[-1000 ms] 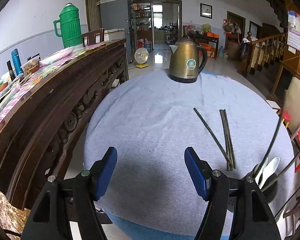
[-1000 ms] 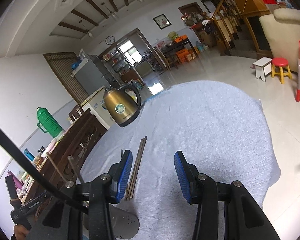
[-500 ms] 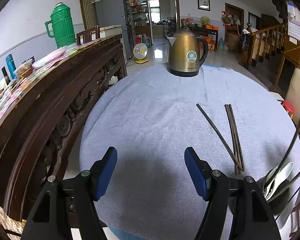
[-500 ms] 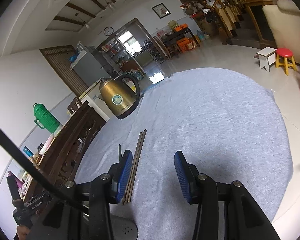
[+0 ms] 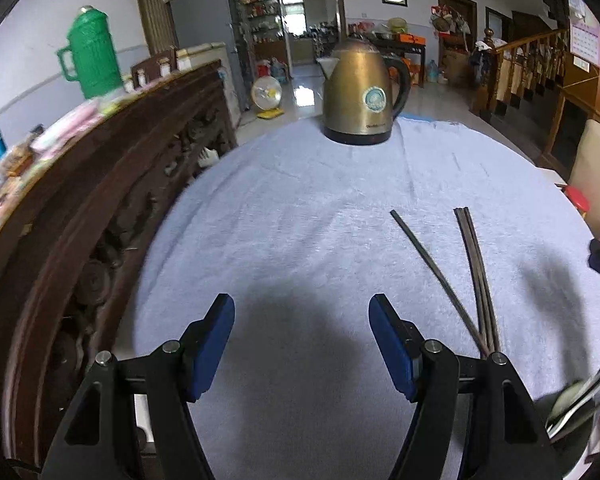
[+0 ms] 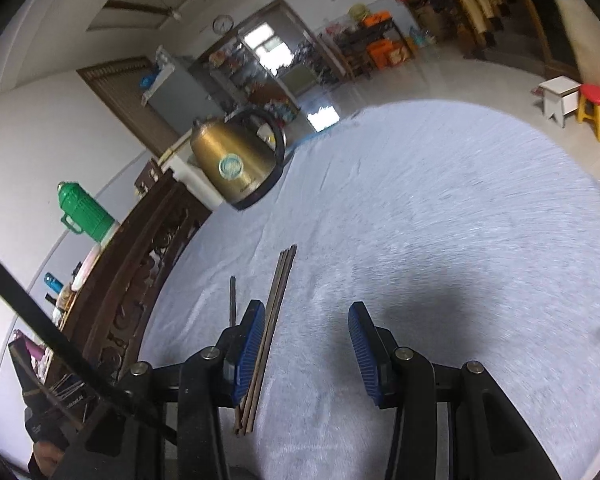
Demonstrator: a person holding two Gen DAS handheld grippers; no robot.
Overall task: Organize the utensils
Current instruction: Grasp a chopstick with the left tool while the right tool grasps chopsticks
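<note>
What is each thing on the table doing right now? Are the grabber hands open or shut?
Left gripper: fingers open, nothing between them.
Right gripper: fingers open, holding nothing; bundled chopsticks lie just inside its left finger.
Bundled chopsticks: lying flat on the cloth, side by side.
Single chopstick: lying flat, angled away from the bundle.
Kettle: upright, lid shut, at the far edge.
Grey cloth: spread flat over the table.

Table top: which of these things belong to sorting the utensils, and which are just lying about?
Belongs to the job:
- pair of brown chopsticks lying on the grey cloth
- single dark chopstick to their left
- holder with spoons, at the picture's edge

Just lying about:
- gold kettle
- green thermos on the carved sideboard
</note>
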